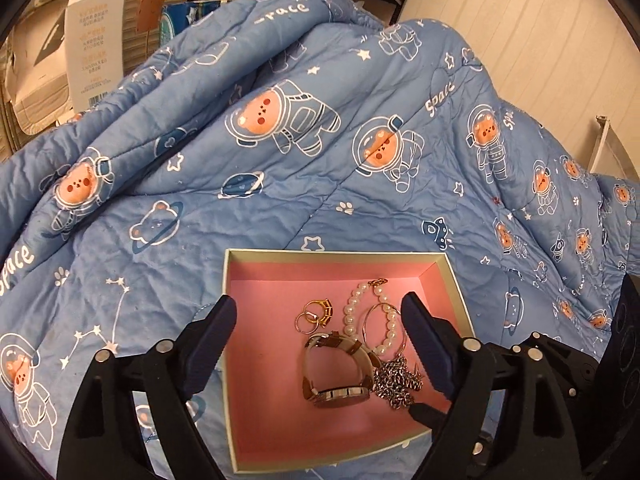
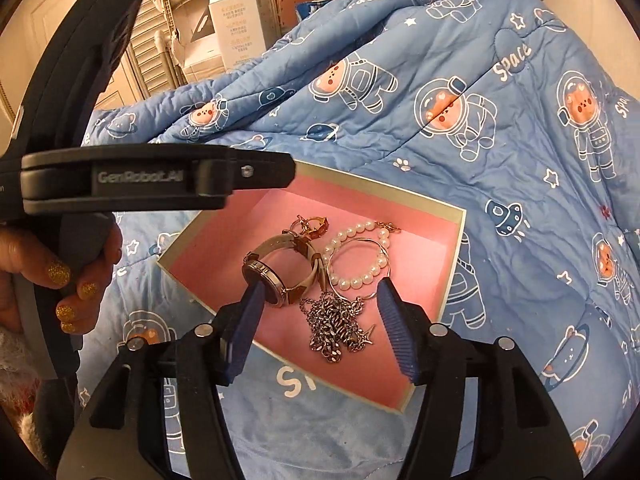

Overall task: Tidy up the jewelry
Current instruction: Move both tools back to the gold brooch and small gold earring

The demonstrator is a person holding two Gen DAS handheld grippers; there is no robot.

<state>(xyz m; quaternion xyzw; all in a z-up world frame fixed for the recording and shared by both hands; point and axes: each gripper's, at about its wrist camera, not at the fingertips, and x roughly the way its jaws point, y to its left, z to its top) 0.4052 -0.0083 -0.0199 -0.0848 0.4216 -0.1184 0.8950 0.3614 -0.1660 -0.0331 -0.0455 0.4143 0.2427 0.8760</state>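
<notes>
A pink-lined box (image 1: 454, 280) (image 2: 458, 256) lies on the blue quilt. Inside it are a wristwatch (image 1: 340, 368) (image 2: 280, 276), a pearl bracelet (image 1: 352, 312) (image 2: 360, 278), gold rings (image 1: 316, 314) (image 2: 310, 226), a thin hoop (image 1: 366, 320) (image 2: 332, 260) and a heaped silver chain (image 1: 396, 380) (image 2: 336, 324). My left gripper (image 1: 320, 312) is open, its fingers straddling the box's left wall and the jewelry. My right gripper (image 2: 318, 290) is open and empty, just above the chain and watch. The left gripper's body (image 2: 160, 180) shows in the right wrist view.
The quilt (image 1: 280, 160) (image 2: 480, 120) with space-bear print is bunched up behind the box. A white carton (image 1: 94, 36) (image 2: 238, 16) and shutters stand at the back left. A hand with gold nails (image 2: 76, 280) holds the left gripper.
</notes>
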